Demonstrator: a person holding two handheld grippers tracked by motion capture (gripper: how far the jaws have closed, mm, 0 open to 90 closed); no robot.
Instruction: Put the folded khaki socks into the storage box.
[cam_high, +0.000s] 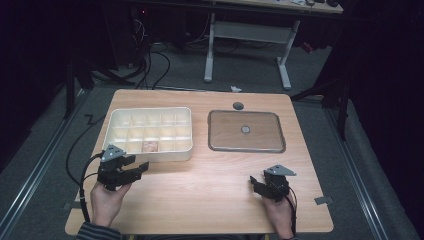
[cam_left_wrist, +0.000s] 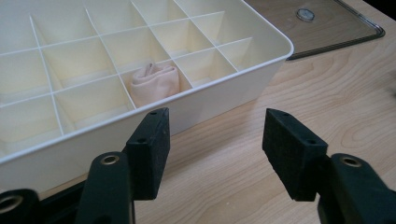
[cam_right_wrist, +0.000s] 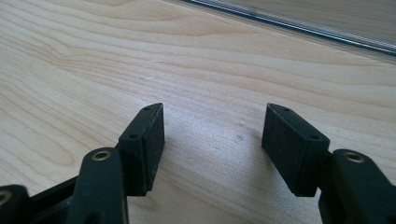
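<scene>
At lower left of the high view: the left claw (cam_high: 141, 169) is held just in front of the organiser tray (cam_high: 116, 116); its two pads stand well apart with nothing between them.

Left claw, own view: the black fingers (cam_left_wrist: 148, 151) rise from the bottom of the frame, bare counter (cam_left_wrist: 224, 154) is seen between them, and the tray's front wall (cam_left_wrist: 219, 100) lies just beyond.

Tray: a cream box divided into many small compartments is set on the left half of the counter (cam_high: 200, 195); all but one compartment are seen empty.

Rolled cloth: a small pinkish bundle (cam_left_wrist: 155, 81) is lodged in a front-row compartment, at centre of the left claw view and just behind the tray's near wall; in the high view it shows as a pale spot (cam_high: 149, 146) near the tray's front edge.

Lid: a clear flat cover (cam_high: 246, 131) with a round knob (cam_high: 246, 129) is laid on the counter right of the tray, apart from it.

Right claw: at lower right of the high view the right claw (cam_high: 256, 185) is rested low over bare wood; its fingers (cam_right_wrist: 142, 149) are spread apart and nothing is held.

Done, as judged: the lid is already off and one cloth is in place.

Left, as judged: whether the cloth is to be lifted out or the tray covered cannot be told; neither is begun, since both claws are empty.
</scene>
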